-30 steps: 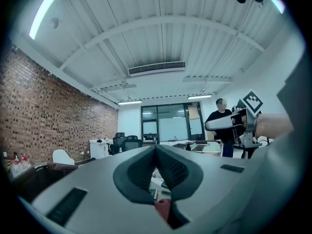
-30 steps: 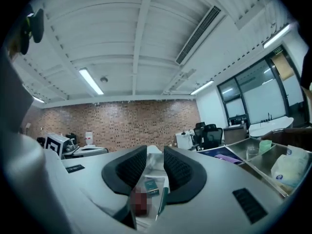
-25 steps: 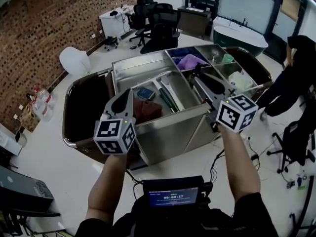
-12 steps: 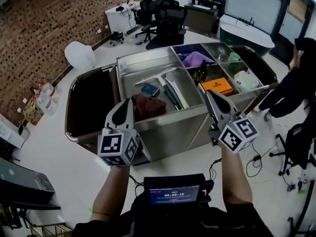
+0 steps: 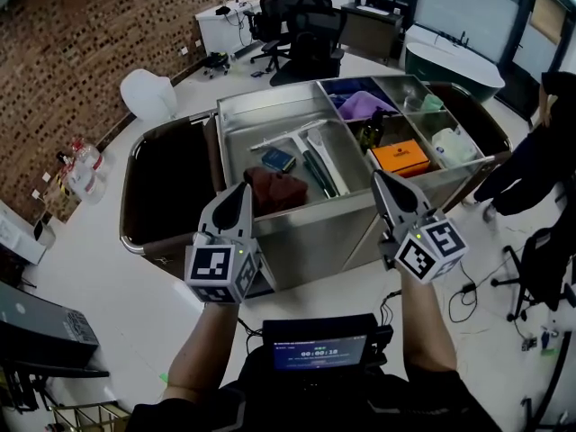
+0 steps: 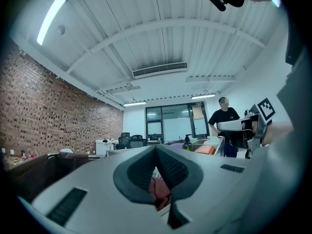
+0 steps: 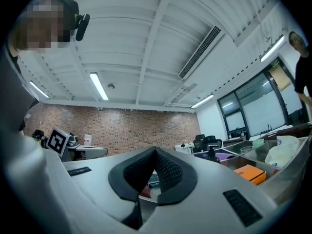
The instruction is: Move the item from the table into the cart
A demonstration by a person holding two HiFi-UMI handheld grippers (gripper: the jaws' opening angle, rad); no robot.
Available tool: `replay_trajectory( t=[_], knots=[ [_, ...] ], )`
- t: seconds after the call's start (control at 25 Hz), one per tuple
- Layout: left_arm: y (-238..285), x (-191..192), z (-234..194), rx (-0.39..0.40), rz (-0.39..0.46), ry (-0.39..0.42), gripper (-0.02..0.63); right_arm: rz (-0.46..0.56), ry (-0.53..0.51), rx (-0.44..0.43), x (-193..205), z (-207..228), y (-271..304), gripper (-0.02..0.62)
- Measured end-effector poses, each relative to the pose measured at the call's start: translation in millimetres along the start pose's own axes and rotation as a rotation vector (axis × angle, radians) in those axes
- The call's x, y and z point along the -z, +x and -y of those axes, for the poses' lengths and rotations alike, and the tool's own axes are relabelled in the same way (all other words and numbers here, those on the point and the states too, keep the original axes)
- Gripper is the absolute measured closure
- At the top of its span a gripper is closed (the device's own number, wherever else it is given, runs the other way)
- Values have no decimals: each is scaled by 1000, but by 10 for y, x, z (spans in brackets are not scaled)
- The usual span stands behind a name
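Head view: we're seeing the left gripper (image 5: 239, 196) and right gripper (image 5: 382, 183) hovering at the cart's (image 5: 306, 237) near wall, both clenched and empty. The orange box (image 5: 400, 157), likely the item, is lying in a right-hand compartment just ahead of the right gripper, long side running across; the left is sitting farther off, by the dark red cloth (image 5: 274, 190).

Left gripper view: we're reading the jaws as pressed together, nothing between.

Right gripper view: the same is showing here, with the box ahead-right.

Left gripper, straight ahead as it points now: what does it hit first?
Probably the crumpled dark red cloth in the large compartment of the steel cart; the shut left gripper aims at it, though height is unclear.
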State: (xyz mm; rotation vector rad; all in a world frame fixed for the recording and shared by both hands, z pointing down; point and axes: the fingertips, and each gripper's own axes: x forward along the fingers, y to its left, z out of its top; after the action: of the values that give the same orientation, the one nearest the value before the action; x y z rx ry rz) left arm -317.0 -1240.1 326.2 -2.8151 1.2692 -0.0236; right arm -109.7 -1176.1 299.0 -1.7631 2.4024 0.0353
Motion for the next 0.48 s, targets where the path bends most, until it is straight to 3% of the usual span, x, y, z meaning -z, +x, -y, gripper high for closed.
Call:
replay_trajectory(
  t=[0.48],
  knots=[
    [25, 137, -33, 1, -35, 13, 606, -16, 13, 20, 100, 87, 29, 591]
  ],
)
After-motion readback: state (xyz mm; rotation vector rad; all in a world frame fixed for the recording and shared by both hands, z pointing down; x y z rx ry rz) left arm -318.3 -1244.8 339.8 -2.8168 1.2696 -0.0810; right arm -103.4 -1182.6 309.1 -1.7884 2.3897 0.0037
